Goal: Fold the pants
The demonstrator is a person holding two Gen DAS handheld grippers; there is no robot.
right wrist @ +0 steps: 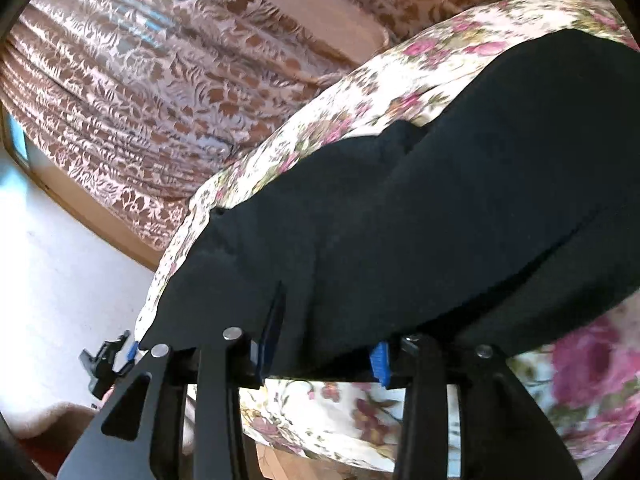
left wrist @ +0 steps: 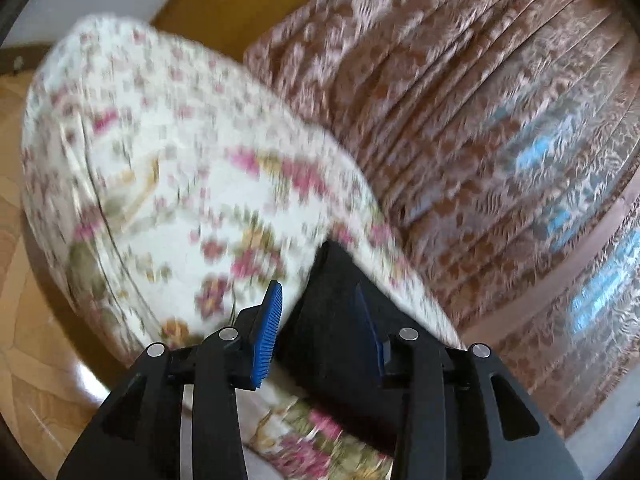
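Observation:
Black pants (right wrist: 440, 216) lie across a floral-covered bed (right wrist: 320, 120). In the right wrist view my right gripper (right wrist: 324, 344) is open, its blue pads (right wrist: 379, 364) set wide apart with the near edge of the pants lying between them. In the left wrist view my left gripper (left wrist: 320, 320) is open too, with a corner of the black pants (left wrist: 336, 320) between its blue pads (left wrist: 269, 340), over the floral cover (left wrist: 180, 184). The left wrist view is blurred. The left gripper also shows small at the lower left of the right wrist view (right wrist: 106, 364).
Brown patterned curtains (left wrist: 480, 120) hang beside the bed, also in the right wrist view (right wrist: 140, 92). A wooden parquet floor (left wrist: 24, 360) lies below the bed edge. A white wall (right wrist: 60, 280) is at the left.

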